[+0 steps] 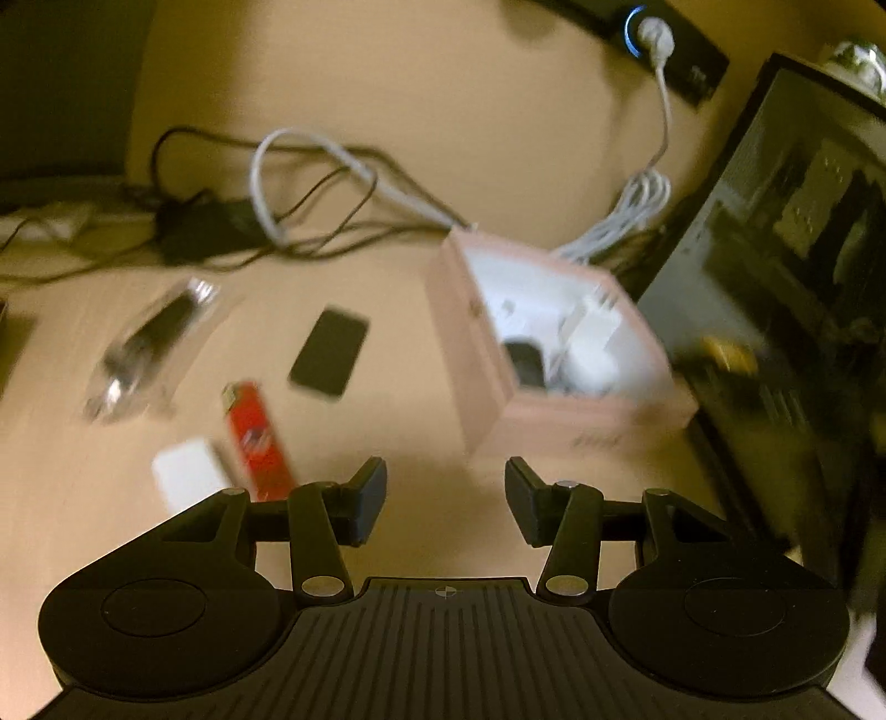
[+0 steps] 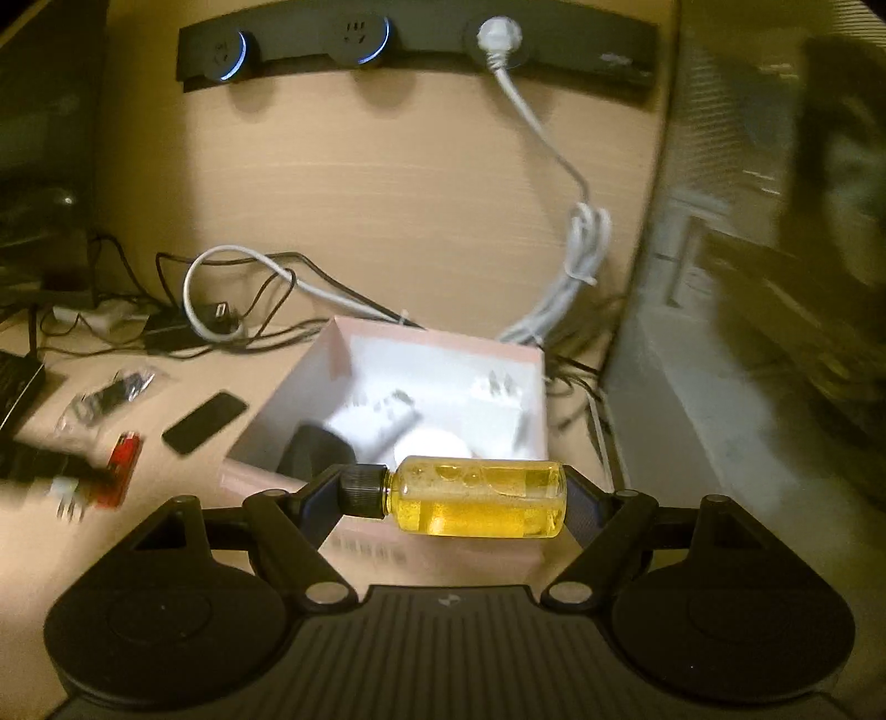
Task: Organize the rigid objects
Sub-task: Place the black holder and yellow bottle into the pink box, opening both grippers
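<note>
My right gripper (image 2: pixel 457 498) is shut end to end on a small bottle of yellow liquid (image 2: pixel 476 501) with a black cap, held sideways over the near wall of the pink box (image 2: pixel 437 343). White chargers and a dark object lie inside that box (image 1: pixel 587 412). My left gripper (image 1: pixel 446 498) is open and holds nothing, hovering over bare desk left of the box. A red lighter (image 1: pixel 257 437), a white block (image 1: pixel 188 476), a black phone-like slab (image 1: pixel 329 351) and a clear bag with a dark item (image 1: pixel 149 343) lie on the desk.
A tangle of black and white cables (image 1: pixel 310 188) and an adapter lie behind the loose items. A wall power strip (image 2: pixel 415 44) carries a white plug. A dark computer case (image 1: pixel 775 310) stands right of the box. A black device (image 2: pixel 16 387) sits at the far left.
</note>
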